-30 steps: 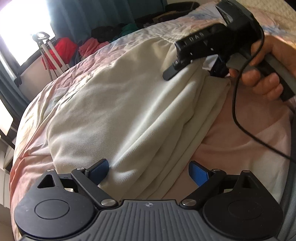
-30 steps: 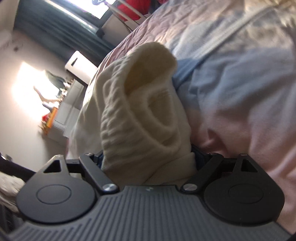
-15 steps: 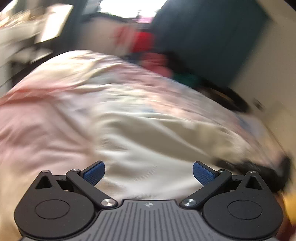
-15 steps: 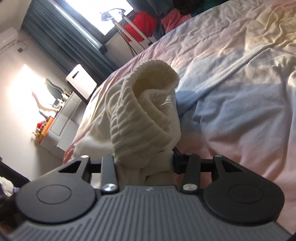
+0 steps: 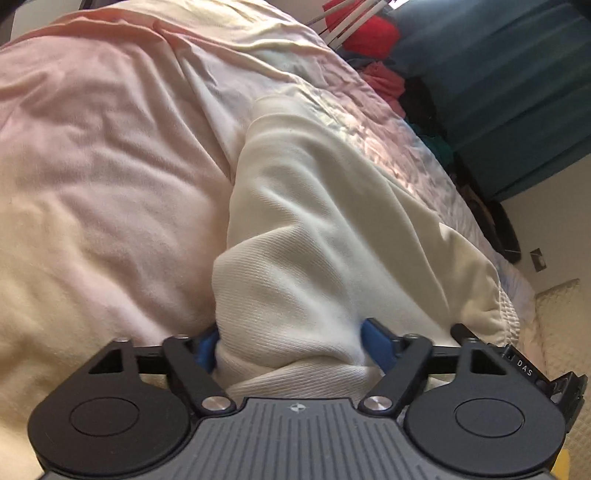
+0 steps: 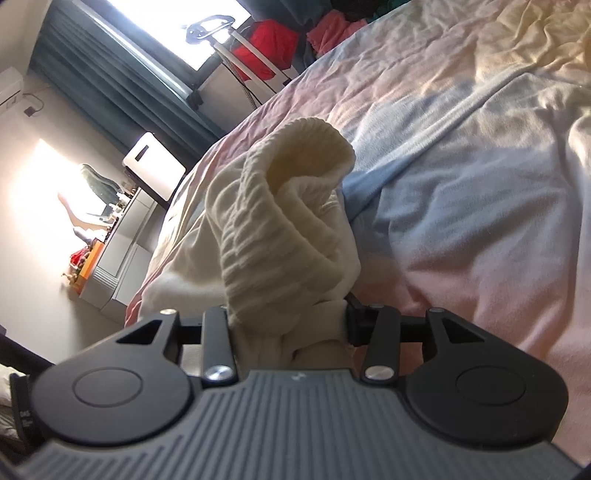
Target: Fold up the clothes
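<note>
A cream-white garment [image 5: 325, 229] lies folded lengthwise on the bed's pastel sheet [image 5: 92, 177]. My left gripper [image 5: 291, 343] has its blue pads on either side of a thick bunch of the garment's near end, closed on it. My right gripper [image 6: 288, 317] is shut on the ribbed waistband end of the same garment [image 6: 280, 214], which bulges up above the fingers. The other gripper's black body [image 5: 546, 369] shows at the lower right of the left wrist view.
The bed sheet [image 6: 461, 166] spreads wide on all sides. Red and pink clothes [image 6: 273, 33] and a white rack stand by the window with teal curtains [image 5: 517, 92]. A white appliance [image 6: 153, 162] and low shelf stand on the floor beside the bed.
My left gripper swung round to the garment's other end and closed its open pads on the cloth. My right gripper tightened on the waistband and kept hold.
</note>
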Demonstrator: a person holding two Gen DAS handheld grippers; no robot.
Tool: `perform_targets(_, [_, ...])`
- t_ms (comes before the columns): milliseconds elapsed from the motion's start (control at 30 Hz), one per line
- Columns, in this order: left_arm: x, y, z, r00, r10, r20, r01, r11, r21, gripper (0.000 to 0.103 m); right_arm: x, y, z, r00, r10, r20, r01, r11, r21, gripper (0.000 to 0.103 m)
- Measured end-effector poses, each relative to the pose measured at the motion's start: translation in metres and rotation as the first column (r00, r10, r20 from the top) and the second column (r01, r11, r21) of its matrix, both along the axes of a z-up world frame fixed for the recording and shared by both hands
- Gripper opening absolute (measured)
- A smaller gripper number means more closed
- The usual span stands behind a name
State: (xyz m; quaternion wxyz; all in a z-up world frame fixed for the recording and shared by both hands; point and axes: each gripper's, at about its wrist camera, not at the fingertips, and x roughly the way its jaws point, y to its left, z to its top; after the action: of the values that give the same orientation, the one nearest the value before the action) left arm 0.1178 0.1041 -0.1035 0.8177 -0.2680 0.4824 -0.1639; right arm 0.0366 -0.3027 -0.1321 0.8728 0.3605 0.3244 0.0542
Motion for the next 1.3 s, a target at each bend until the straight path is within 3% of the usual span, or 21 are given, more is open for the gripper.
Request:
perform_targets(133, [-0.003,0.01,0.006,1.0,-0.001,0.026,0.002,0.999,-0.052,0.057,-0.004,0.007,0.011,0.999,0.006,0.038,-0.005,1.0,-0.029,0.044])
perform_targets(200, [-0.005,0.02,0.012,0.999,0.008,0.043,-0.003,0.993,-0.117,0.049,-0.009,-0.001,0.025,0.998,-0.006,0.069,0.008,1.0,-0.023,0.043])
perform_targets(333, [-0.013,0.017,0.045,0.993,0.01,0.12,0.009,0.988,-0.153,0.045,-0.018,-0.02,0.053,0.991,-0.033,0.128,0.035,0.999,-0.009,0.041])
perform_targets(467, [-0.024,-0.006,0.079,0.989,0.009,0.144,0.015,0.986,-0.167,0.043,-0.028,-0.038,0.082,0.98,-0.061,0.187,0.061,0.998,0.006,0.04])
perform_targets(600, [-0.012,-0.058,0.121,0.986,0.015,0.164,0.011,0.987,-0.159,0.043,-0.037,-0.056,0.11,0.966,-0.089,0.245,0.086,0.996,0.023,0.04])
perform_targets(733, [0.031,-0.14,0.144,0.983,0.006,0.186,0.027,0.984,-0.174,0.043,-0.035,-0.096,0.139,0.951,-0.14,0.277,0.136,0.99,0.034,0.04])
perform_targets(900, [0.098,-0.283,0.147,0.968,-0.082,0.238,0.123,0.979,-0.16,0.043,-0.005,-0.201,0.16,0.926,-0.264,0.268,0.267,0.963,0.029,0.04])
perform_targets(1033, [0.143,-0.397,0.13,0.962,-0.156,0.223,0.194,0.968,-0.159,0.042,0.019,-0.29,0.158,0.9,-0.376,0.221,0.379,0.925,0.031,0.04])
perform_targets(1200, [0.186,-0.498,0.09,0.947,-0.261,0.186,0.287,0.95,-0.127,0.042,0.043,-0.38,0.132,0.865,-0.484,0.132,0.484,0.874,0.03,0.04])
perform_targets(1300, [0.198,-0.527,0.053,0.929,-0.325,0.176,0.341,0.937,-0.071,0.043,0.051,-0.41,0.097,0.843,-0.534,0.067,0.532,0.846,0.046,0.04])
